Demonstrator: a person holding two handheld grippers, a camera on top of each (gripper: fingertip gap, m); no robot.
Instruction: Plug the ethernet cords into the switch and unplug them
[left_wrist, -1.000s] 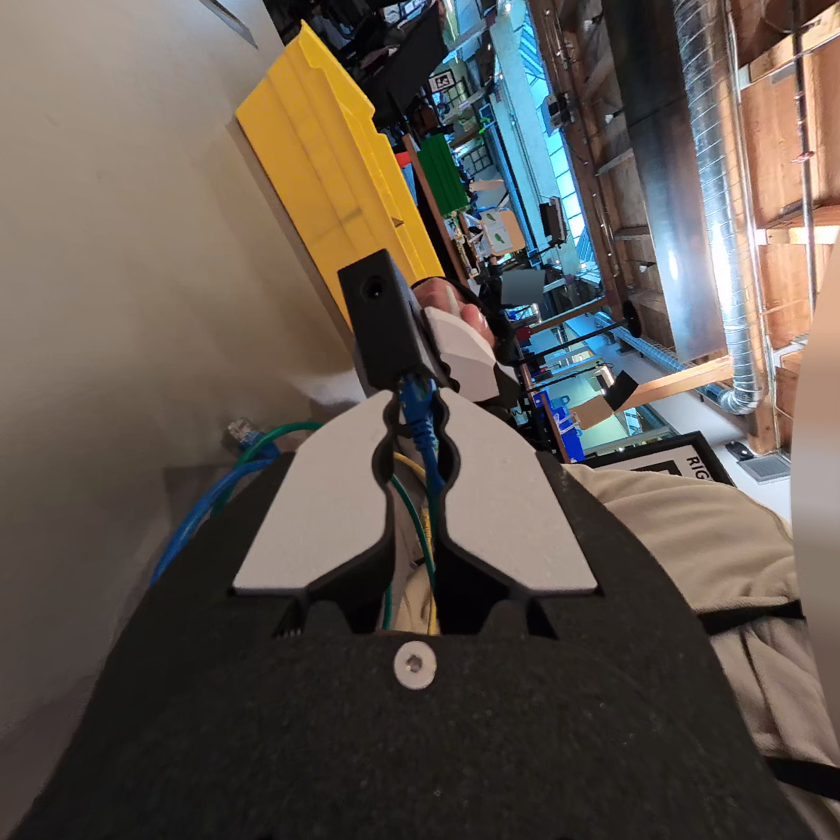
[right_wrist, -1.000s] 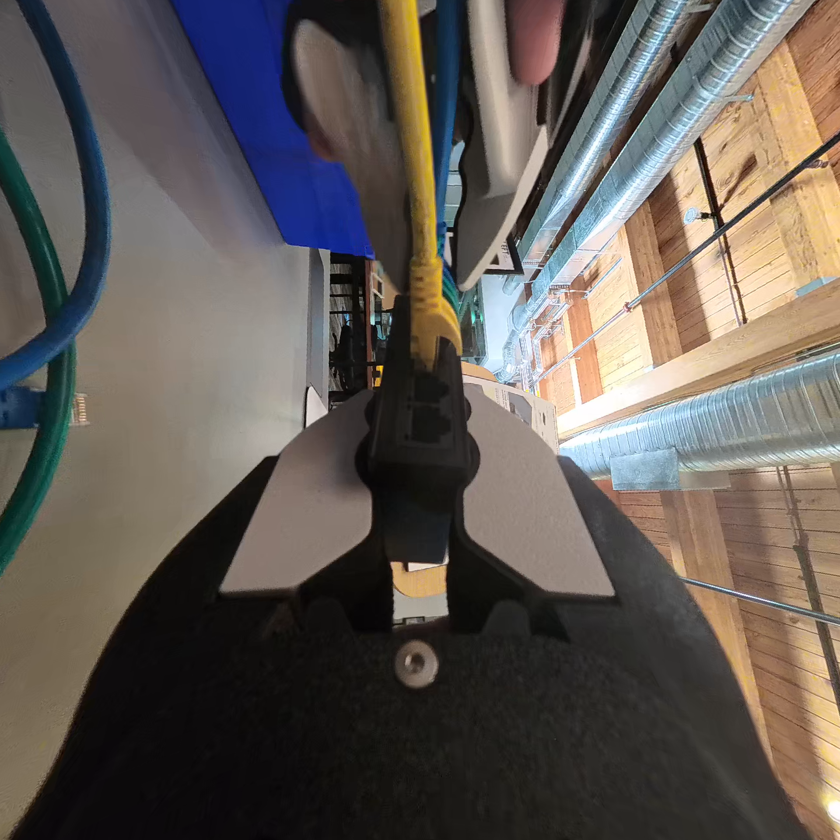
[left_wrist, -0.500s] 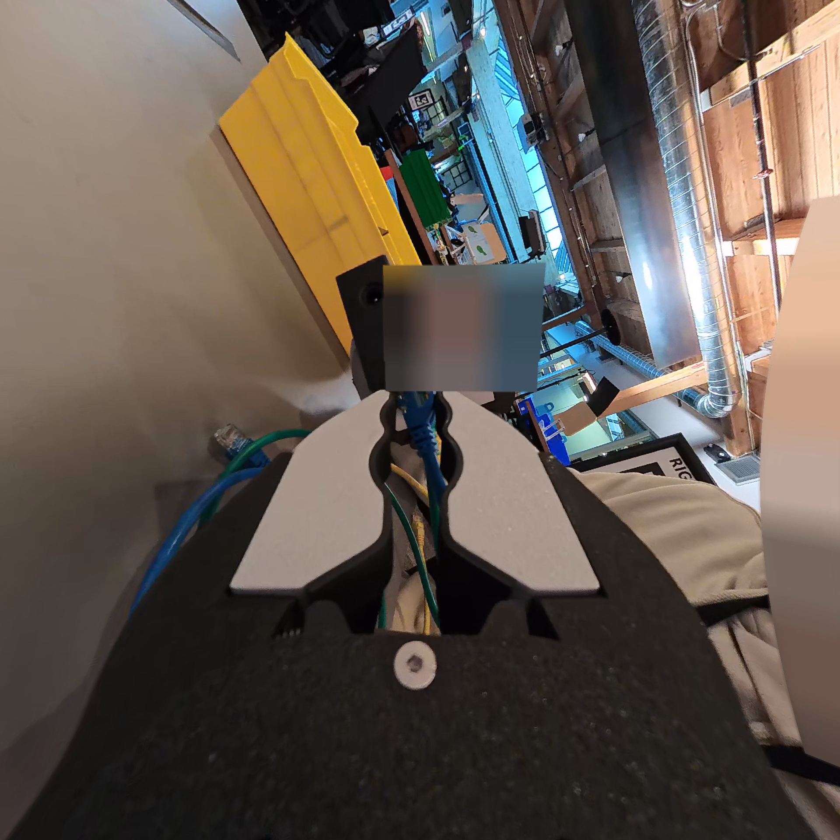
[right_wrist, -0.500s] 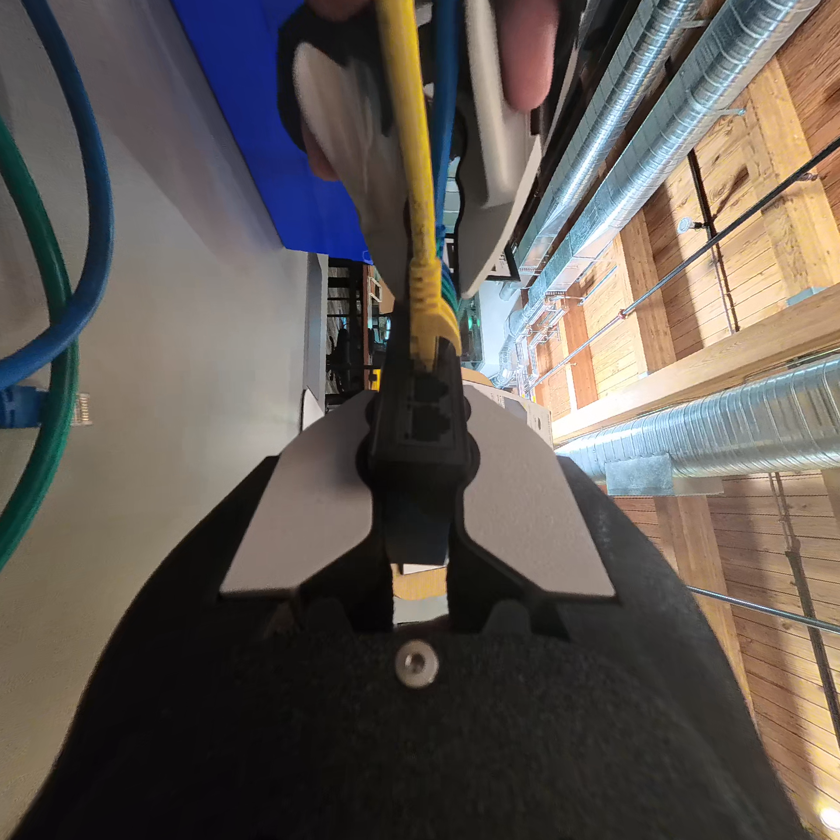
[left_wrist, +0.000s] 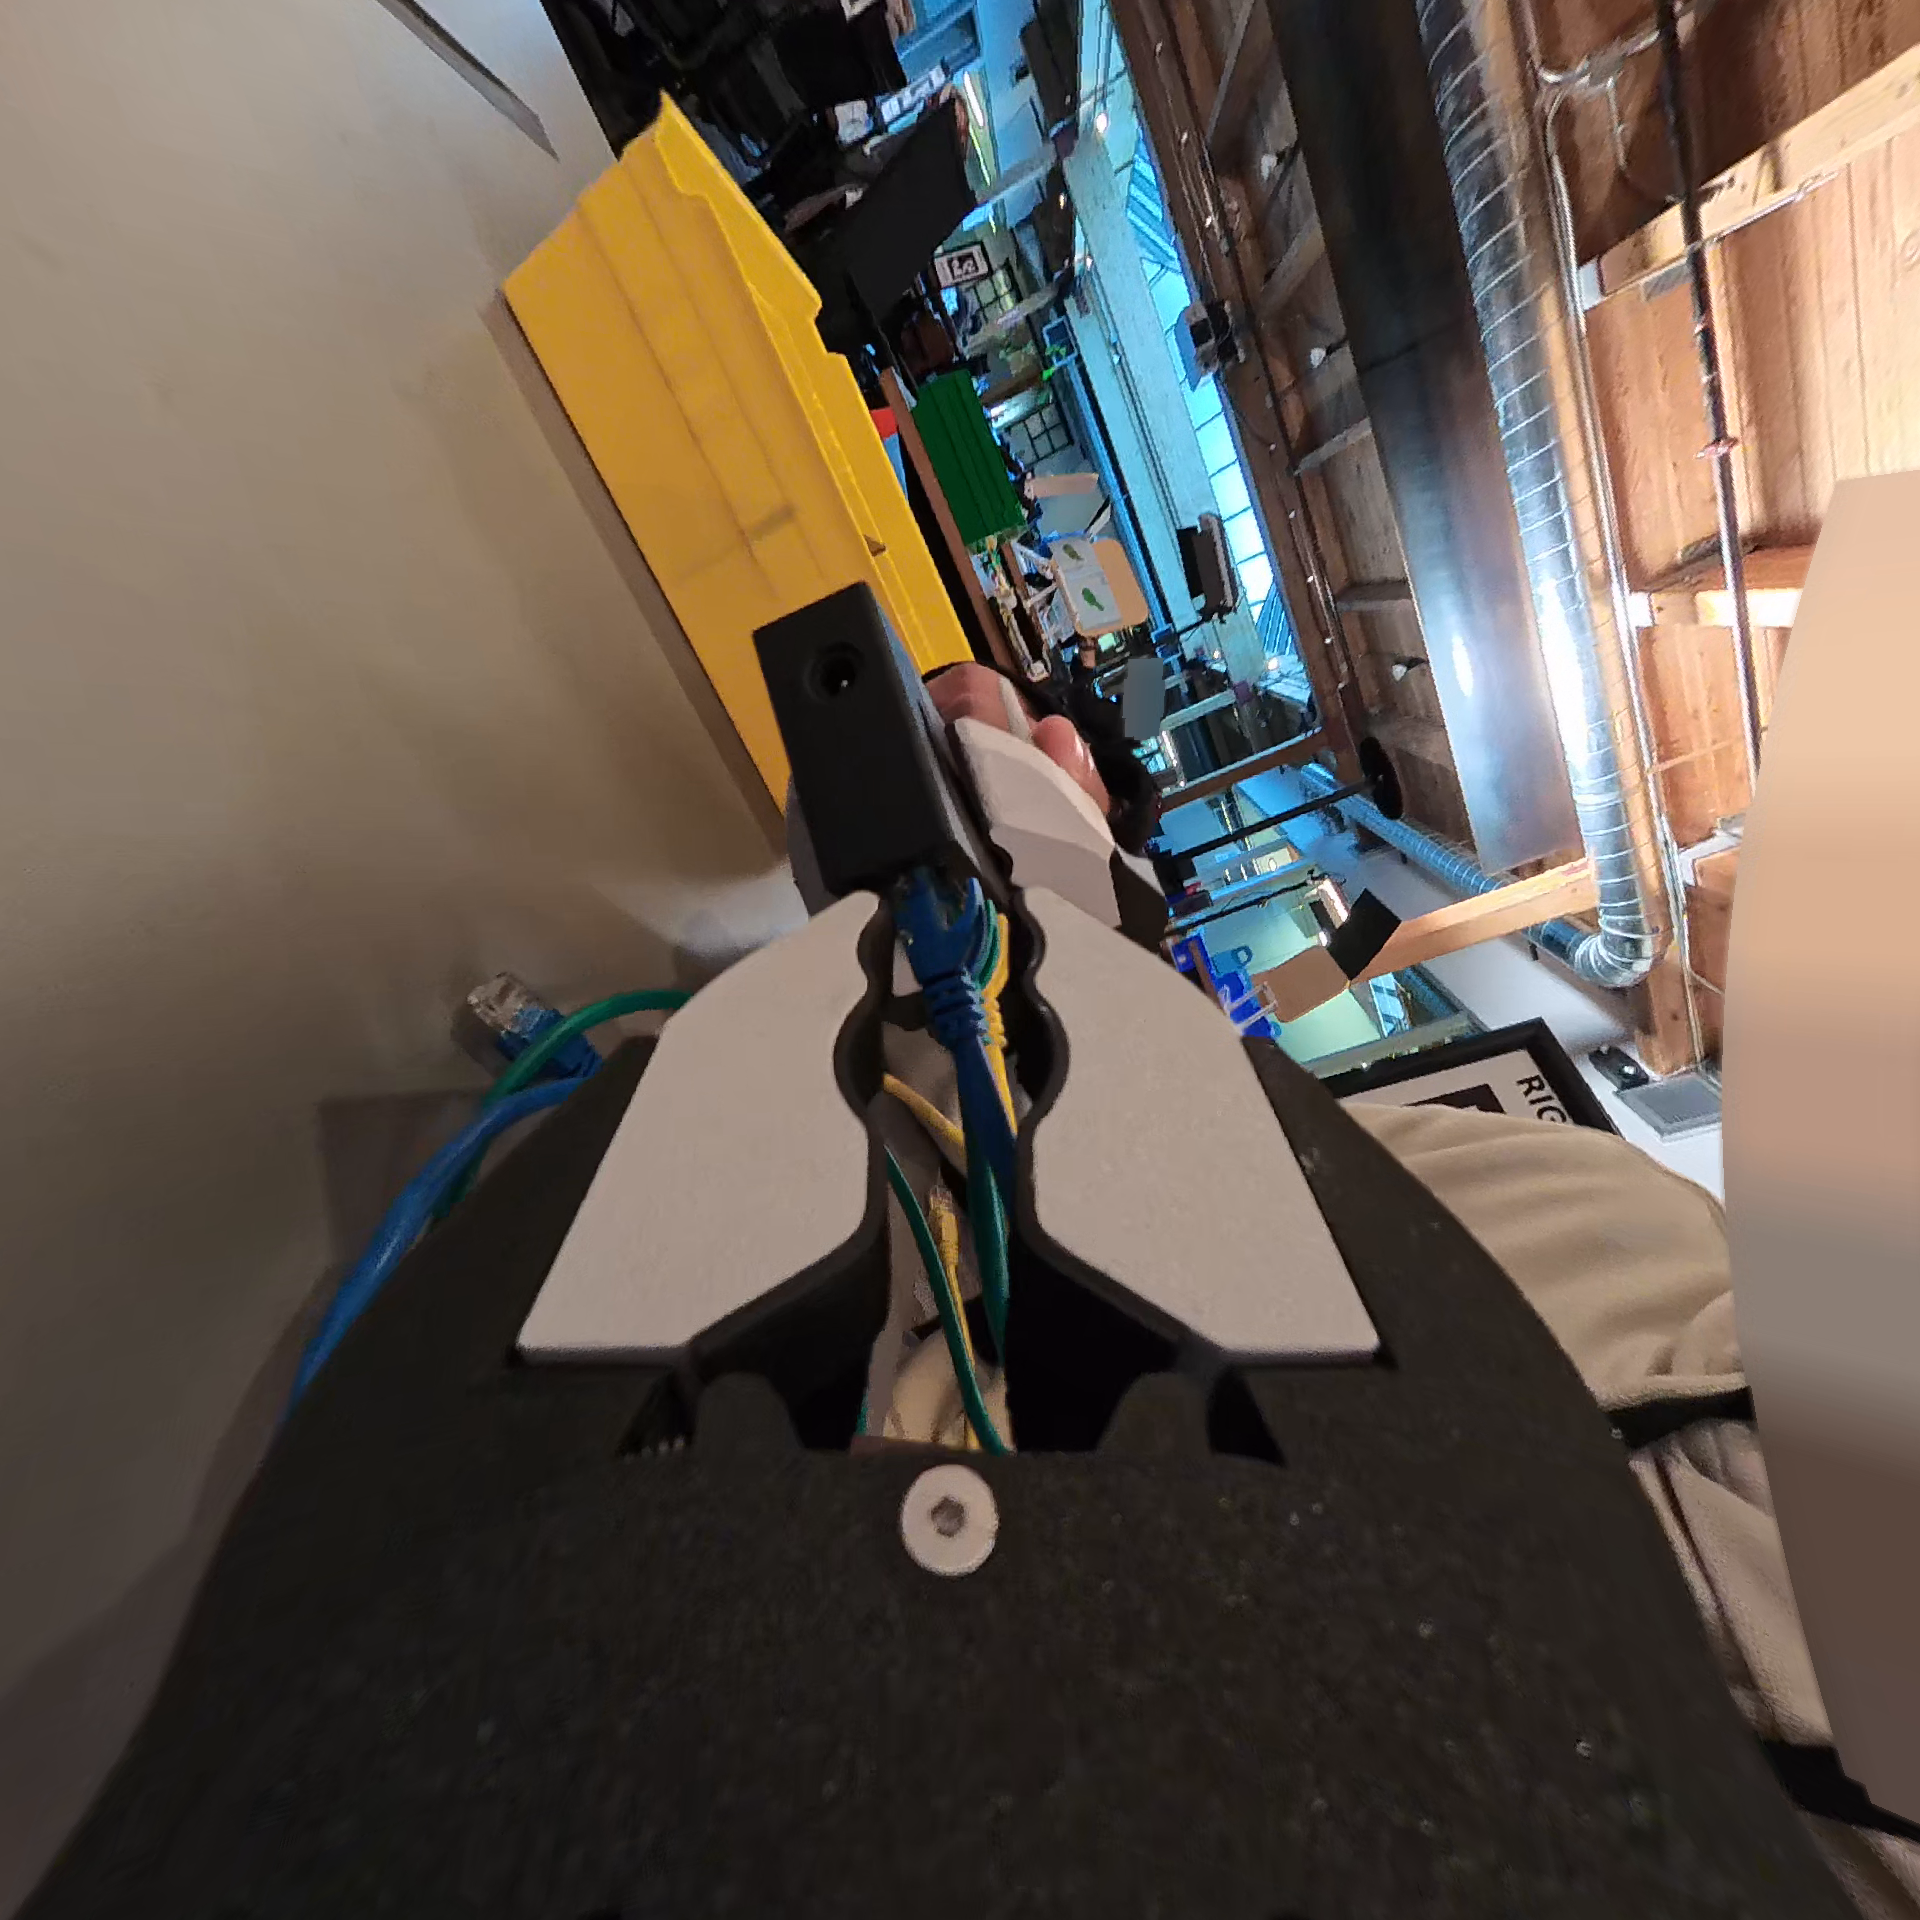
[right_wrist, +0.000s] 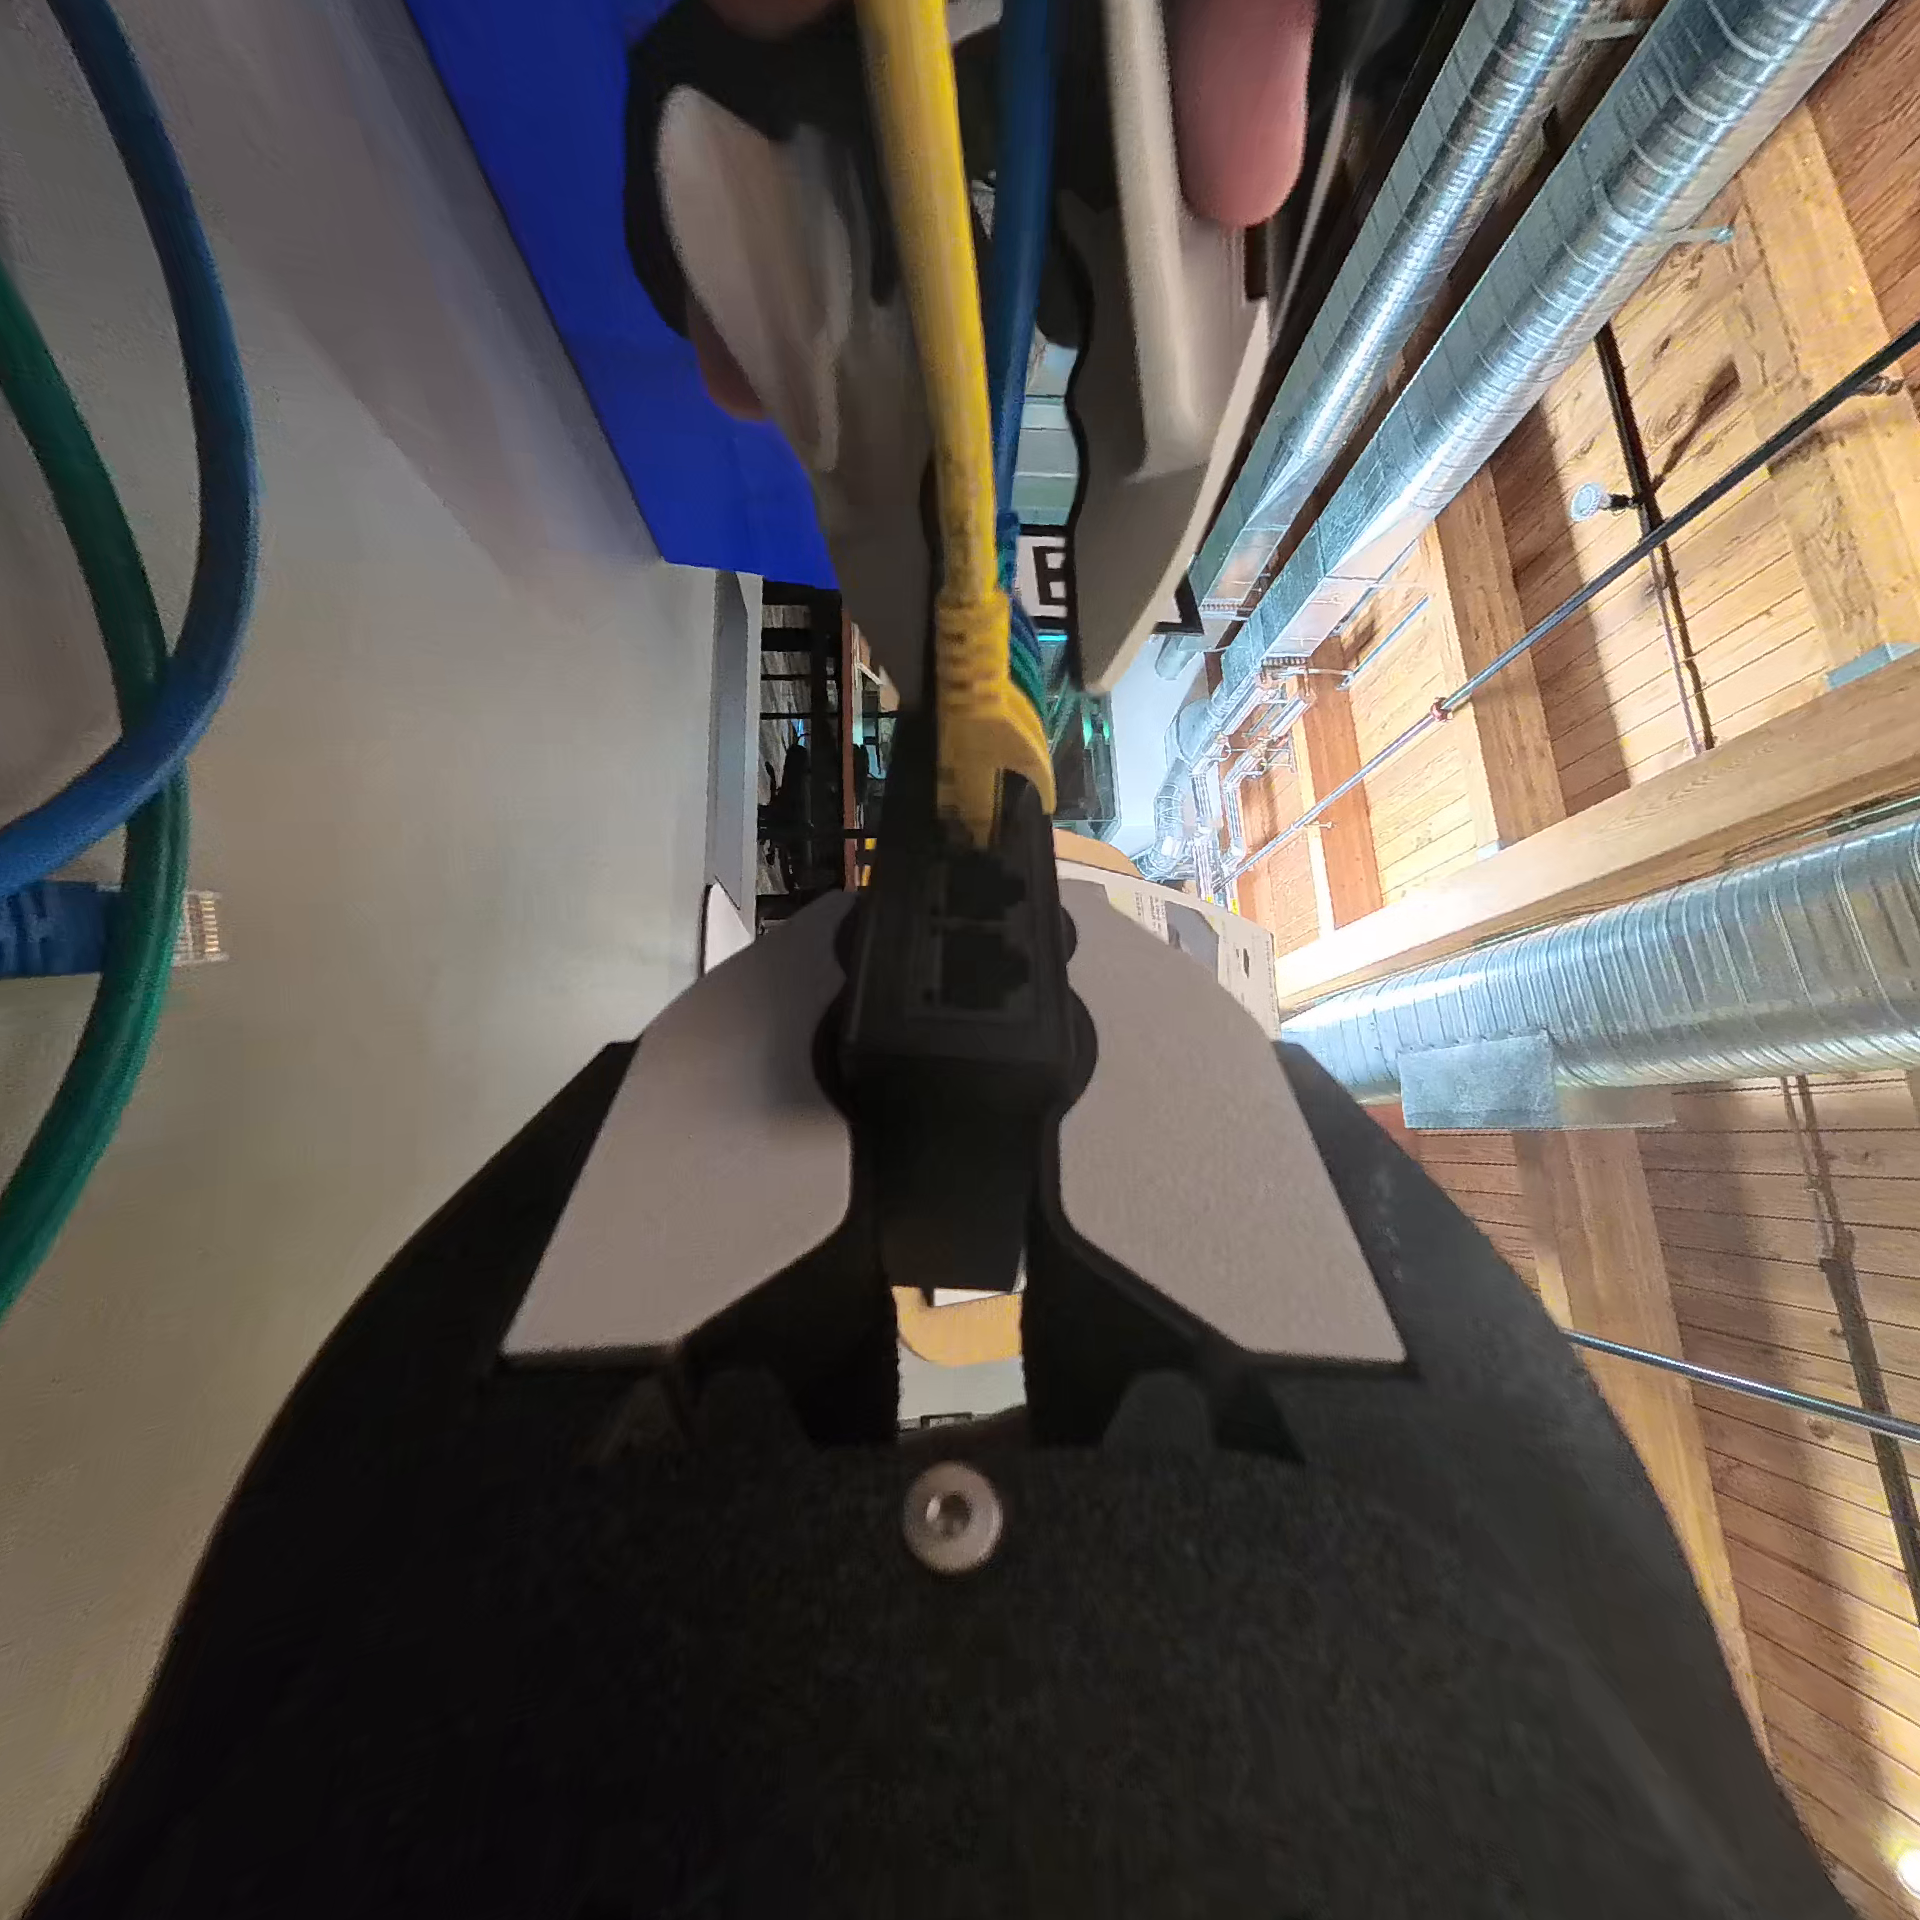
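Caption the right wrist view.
Right gripper clamps small black network switch; yellow ethernet cord plugged in.

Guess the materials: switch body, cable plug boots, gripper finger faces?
Switch: looks like matte black molded plastic, with sharp edges and no metallic shine. Blue boot and yellow boot: probably soft rubbery plastic, going by the ribbed strain relief. Finger faces: light grey, finely grainy, dull; possibly printed plastic, hard to confirm.

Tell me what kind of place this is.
Probably a workshop or warehouse-style lab: bare silver spiral ducts run along a timber plank ceiling, and large yellow plastic bins stand on the pale worktable.
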